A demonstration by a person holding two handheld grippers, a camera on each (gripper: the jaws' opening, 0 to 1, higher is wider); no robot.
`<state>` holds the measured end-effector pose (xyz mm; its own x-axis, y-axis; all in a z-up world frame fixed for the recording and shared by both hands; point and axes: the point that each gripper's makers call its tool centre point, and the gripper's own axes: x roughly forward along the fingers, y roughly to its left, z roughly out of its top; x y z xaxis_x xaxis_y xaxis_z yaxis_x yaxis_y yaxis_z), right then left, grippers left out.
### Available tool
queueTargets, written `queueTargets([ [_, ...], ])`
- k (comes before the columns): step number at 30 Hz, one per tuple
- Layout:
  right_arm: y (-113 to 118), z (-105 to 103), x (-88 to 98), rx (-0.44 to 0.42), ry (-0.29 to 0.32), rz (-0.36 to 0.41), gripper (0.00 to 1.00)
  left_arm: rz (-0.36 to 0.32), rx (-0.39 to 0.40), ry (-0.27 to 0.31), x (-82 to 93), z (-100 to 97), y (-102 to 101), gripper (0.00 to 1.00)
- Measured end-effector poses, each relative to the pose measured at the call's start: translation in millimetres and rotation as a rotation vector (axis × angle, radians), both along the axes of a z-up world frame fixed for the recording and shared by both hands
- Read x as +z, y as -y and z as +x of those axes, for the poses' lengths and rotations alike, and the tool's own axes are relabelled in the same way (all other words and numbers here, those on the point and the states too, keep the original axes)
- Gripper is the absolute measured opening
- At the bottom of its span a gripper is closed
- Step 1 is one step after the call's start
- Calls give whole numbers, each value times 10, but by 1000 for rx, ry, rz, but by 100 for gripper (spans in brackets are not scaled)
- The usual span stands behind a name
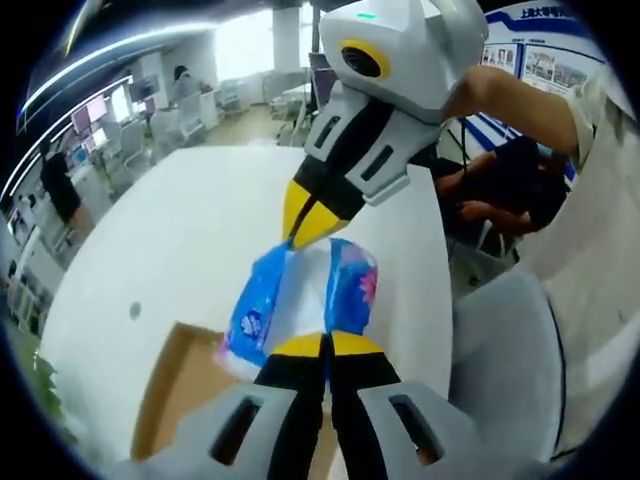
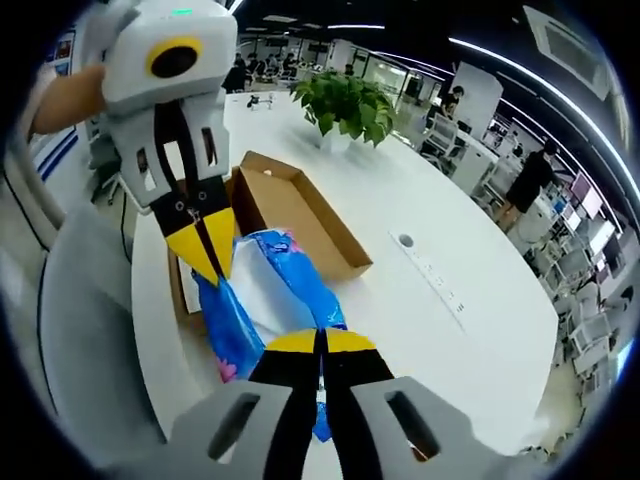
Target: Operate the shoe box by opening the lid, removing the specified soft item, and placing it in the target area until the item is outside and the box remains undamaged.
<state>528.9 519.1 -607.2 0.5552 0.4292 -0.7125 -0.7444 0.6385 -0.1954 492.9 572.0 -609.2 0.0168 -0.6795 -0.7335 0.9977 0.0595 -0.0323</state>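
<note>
A soft blue-and-white tissue pack hangs between my two grippers above the white table. My left gripper is shut on its near end, and my right gripper comes down from above, shut on its far end. In the right gripper view the right gripper clamps the pack from below, while the left gripper pinches its upper edge. The brown cardboard shoe box lies open on the table just behind and under the pack. Its inside appears below the pack in the left gripper view.
A potted green plant stands on the far end of the table. A grey chair is close to the table edge, beside a person's arm. Bare table surface stretches to the right of the box, with a small round socket.
</note>
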Motion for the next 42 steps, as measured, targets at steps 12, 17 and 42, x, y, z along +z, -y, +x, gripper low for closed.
queueTargets([
  [12, 555, 10, -134, -48, -31, -12, 0, -8, -38, -56, -142, -23, 581, 0],
  [17, 808, 20, -193, -73, -49, -4, 0, -7, -64, -63, -198, -26, 834, 0],
  [42, 1794, 46, -577, -186, -95, -22, 0, 12, -199, -143, -644, -47, 1840, 0],
])
